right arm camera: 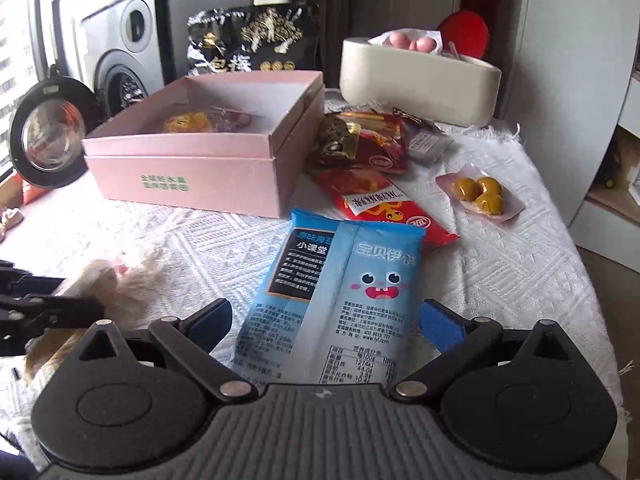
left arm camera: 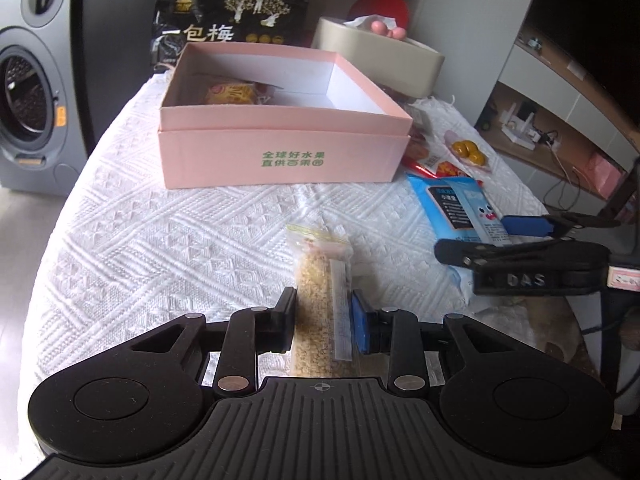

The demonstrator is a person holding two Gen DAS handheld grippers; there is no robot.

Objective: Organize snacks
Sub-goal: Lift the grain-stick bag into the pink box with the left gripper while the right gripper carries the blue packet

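White textured tablecloth carries an open pink cardboard box at the far middle, a yellow-wrapped snack inside it, red packets and a tan tub to its right. Light-blue flat snack packet lies near right, long axis running near-to-far, between the wide-open right gripper fingers, pads not touching. Left gripper, pitched downward, clamps a narrow clear bag of tan crumbs, long axis near-to-far.

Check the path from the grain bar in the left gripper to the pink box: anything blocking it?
Nothing visible does. The left gripper is shut on the grain bar, and only bare white tablecloth lies between it and the open pink box.
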